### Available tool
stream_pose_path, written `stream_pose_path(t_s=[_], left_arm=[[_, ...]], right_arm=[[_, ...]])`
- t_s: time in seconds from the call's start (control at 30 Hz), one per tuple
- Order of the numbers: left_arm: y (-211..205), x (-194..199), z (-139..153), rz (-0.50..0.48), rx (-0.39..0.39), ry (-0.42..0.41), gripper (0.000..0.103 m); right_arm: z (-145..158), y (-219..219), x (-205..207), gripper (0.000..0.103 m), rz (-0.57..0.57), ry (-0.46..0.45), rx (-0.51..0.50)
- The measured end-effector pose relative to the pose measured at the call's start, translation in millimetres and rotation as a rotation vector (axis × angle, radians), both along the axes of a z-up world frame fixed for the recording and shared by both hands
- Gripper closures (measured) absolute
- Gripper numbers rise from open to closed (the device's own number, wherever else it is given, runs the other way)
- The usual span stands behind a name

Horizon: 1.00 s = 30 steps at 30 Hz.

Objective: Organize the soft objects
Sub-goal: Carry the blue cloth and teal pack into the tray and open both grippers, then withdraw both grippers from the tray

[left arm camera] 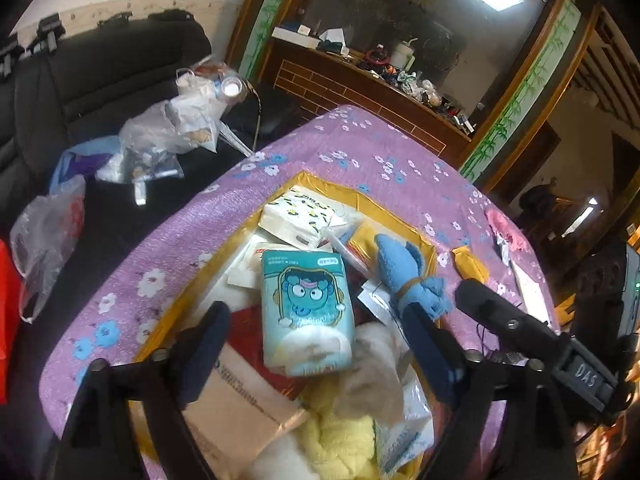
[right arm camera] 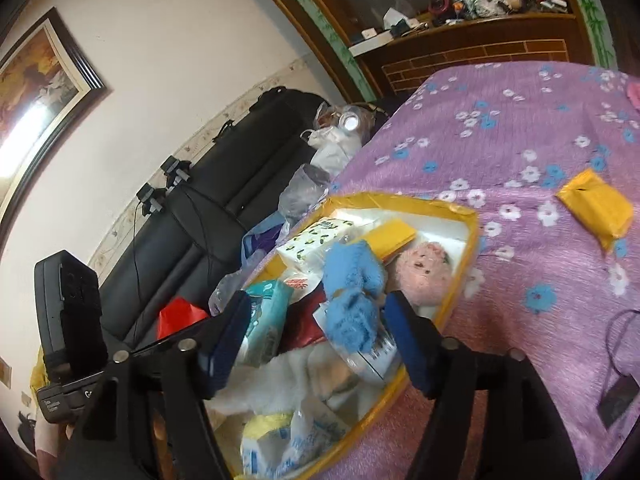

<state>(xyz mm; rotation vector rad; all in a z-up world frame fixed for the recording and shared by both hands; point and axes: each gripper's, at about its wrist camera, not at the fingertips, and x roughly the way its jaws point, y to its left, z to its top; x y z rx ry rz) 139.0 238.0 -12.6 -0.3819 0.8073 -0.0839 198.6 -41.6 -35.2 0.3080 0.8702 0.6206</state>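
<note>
Left claw [left arm camera: 316,344] hangs with jaws spread over the yellow-rimmed box [left arm camera: 320,184], holding nothing; right claw [right arm camera: 316,334] gapes too, just above the blue knitted toy [right arm camera: 352,292]. The box is crowded — yellow towel [left arm camera: 336,440] nearest, then teal tissue pack [left arm camera: 306,312], patterned tissue pack [left arm camera: 296,216] farthest. Beyond its rim lies open purple floral worktop [right arm camera: 520,128].

Home living room, sofa [right arm camera: 224,200], framed painting [right arm camera: 36,80]
</note>
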Motion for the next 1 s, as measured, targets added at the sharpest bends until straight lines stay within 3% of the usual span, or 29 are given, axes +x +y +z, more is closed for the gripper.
stream_pose_path(t_s=[0.1,0.4,0.73,1.0], left_arm=[[-8.8,-14.1,9.6,-0.016,0.055,-0.026,0.012],[-45.7,-51.8,30.8,-0.044,0.125,-0.055,0.011],[-93.2,-76.0,45.4,-0.109,0.083,-0.071,0.011],[-117.4,-64.4,53.1,-0.148,0.072,-0.067,0.011]], right_arm=[[4.3,-14.9,-11.4,0.026,-0.012,0.003,0.023],[8.3,-75.7,-45.6,0.020,-0.104,0.033,0.068],[10.8,-122.1,-82.7,0.019,-0.144,0.039,0.063],[23.9,-149.0,-70.4,0.019,-0.150,0.031,0.030]])
